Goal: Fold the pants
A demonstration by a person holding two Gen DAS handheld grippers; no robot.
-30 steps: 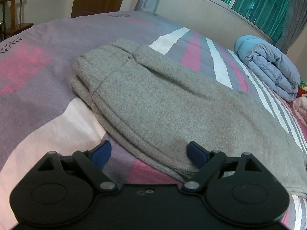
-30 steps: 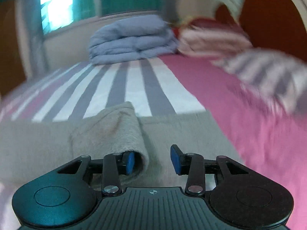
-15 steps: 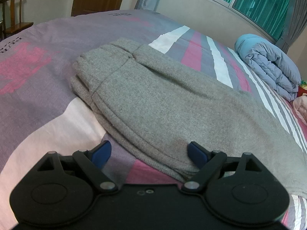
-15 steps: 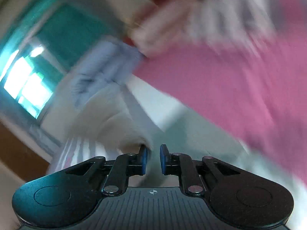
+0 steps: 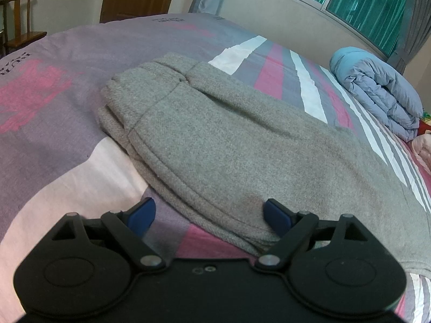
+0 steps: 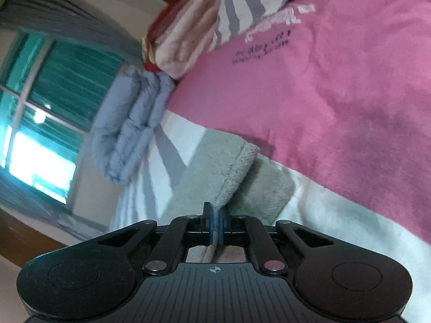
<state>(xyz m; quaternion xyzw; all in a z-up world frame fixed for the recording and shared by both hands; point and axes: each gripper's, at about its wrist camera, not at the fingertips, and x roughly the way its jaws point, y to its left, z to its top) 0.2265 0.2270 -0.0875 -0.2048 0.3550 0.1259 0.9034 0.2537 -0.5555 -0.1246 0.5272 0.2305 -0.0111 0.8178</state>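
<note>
Right gripper (image 6: 214, 227) since closed, now pinched on pants (image 5: 242, 145) hem, hem lifted off bed (image 5: 54, 113). Left gripper (image 5: 208, 216) unmoved, jaws apart over waist-side edge. Pants mid-bed, halved lengthwise. Advice: carry hem low toward waistband, edges aligned.

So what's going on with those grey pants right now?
Right tool shut on pants hem. Left tool open, hovering over grey pants. Nothing in the way.

Dim room, fisheye warp, window (image 6: 40, 145) glare
</note>
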